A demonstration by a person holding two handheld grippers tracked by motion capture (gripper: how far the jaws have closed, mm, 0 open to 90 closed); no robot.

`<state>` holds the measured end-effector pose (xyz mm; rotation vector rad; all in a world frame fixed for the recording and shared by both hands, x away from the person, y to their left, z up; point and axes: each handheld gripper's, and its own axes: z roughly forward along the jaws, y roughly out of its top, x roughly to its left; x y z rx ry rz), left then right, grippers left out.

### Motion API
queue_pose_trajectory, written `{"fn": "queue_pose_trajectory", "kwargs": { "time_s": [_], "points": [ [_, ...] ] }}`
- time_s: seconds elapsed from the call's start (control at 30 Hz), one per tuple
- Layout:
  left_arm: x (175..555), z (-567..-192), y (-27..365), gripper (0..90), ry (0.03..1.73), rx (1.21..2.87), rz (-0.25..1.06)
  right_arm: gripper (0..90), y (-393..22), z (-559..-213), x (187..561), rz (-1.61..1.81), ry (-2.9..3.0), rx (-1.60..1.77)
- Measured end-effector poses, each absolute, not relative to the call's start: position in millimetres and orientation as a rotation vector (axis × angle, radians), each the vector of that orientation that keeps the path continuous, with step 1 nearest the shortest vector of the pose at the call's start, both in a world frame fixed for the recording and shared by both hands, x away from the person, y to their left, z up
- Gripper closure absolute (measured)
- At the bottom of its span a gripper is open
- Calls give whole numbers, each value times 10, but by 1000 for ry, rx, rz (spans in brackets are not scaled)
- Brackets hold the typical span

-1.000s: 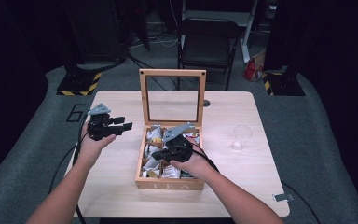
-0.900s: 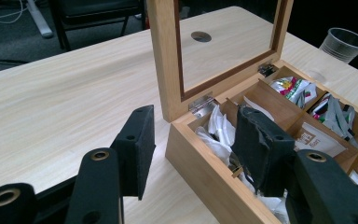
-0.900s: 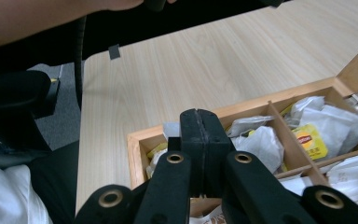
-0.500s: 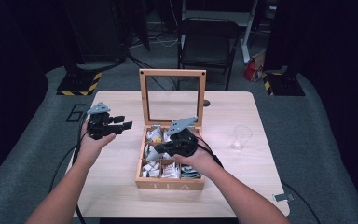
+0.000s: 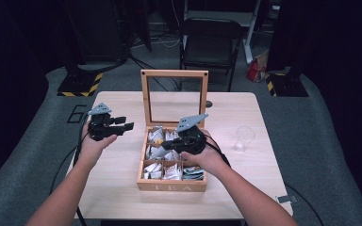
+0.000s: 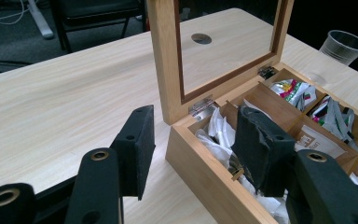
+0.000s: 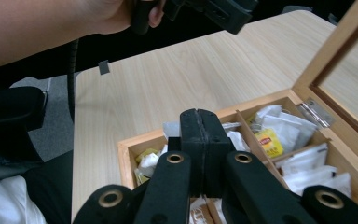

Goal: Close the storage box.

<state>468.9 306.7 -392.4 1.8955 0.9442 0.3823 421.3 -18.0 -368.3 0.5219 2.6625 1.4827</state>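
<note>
A light wooden table (image 5: pixel 122 193) fills the middle of the high view, with a person's forearms reaching onto it from the near edge. At its centre stands a wooden tea box (image 5: pixel 172 186) marked TEA on the near wall, its glass-paned lid (image 5: pixel 174 73) standing upright at the far side. Dividers split the box into compartments packed with tea bags (image 5: pixel 162 172), mostly white packets, with one yellow packet (image 7: pixel 269 141) in a far compartment in the right gripper view. A clear plastic cup (image 5: pixel 244 138) stands on the table well right of the box.

The right gripper (image 5: pixel 183 143) hangs over the middle of the box, above the tea bags, its jaws pressed together; whether a packet is pinched between them cannot be told. The left gripper (image 5: pixel 122 126) is held above the table just left of the box, its jaws spread with nothing between them.
</note>
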Motion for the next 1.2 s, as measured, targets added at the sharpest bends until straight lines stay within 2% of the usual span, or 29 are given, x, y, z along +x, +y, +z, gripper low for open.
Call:
{"fn": "queue_pose_trajectory", "kwargs": {
  "time_s": [1.2],
  "points": [
    [4684, -3947, 3051, 479, 948, 1901, 380, 900, -914, -3612, 4381, 1450, 2484, 732]
  ]
}}
